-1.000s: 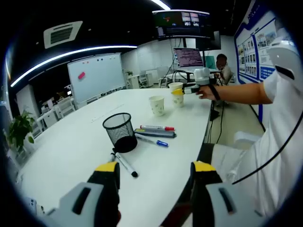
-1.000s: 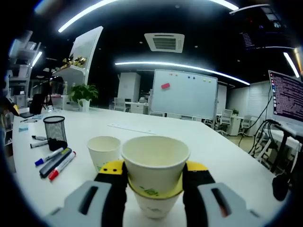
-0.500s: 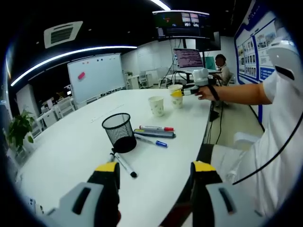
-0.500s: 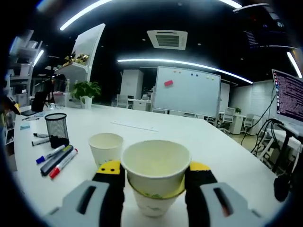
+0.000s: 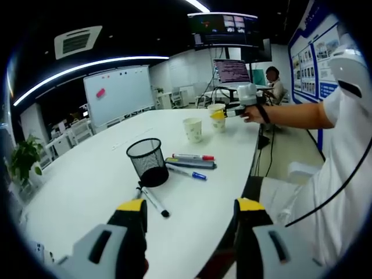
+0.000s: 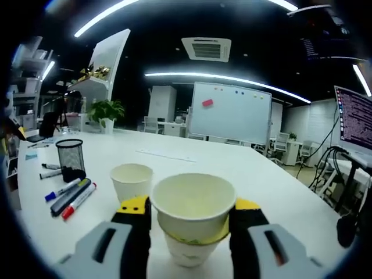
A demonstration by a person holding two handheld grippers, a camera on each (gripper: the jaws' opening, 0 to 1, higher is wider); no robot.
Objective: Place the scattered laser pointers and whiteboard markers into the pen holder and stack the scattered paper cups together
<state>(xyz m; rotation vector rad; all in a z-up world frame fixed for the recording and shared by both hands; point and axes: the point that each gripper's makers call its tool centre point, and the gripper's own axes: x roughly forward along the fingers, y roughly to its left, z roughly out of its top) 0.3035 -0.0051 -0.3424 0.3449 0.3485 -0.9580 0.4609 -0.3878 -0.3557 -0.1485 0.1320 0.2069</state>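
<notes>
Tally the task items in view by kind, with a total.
Cups: 2, one cup held in the right gripper
Pen holder: 1
Markers and pointers: 5
Total: 8

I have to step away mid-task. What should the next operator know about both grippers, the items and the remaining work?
Right gripper: shut on a white paper cup.
Left gripper: open, holding nothing.
On the white table: a second white paper cup stands beside the held one. Black mesh pen holder, upright. Red-capped marker, dark flat pointer and blue-capped marker lie beside it; black marker lies nearer.
Done: nothing stacked, no pens seen placed.
Left: stack cups, load pens.
</notes>
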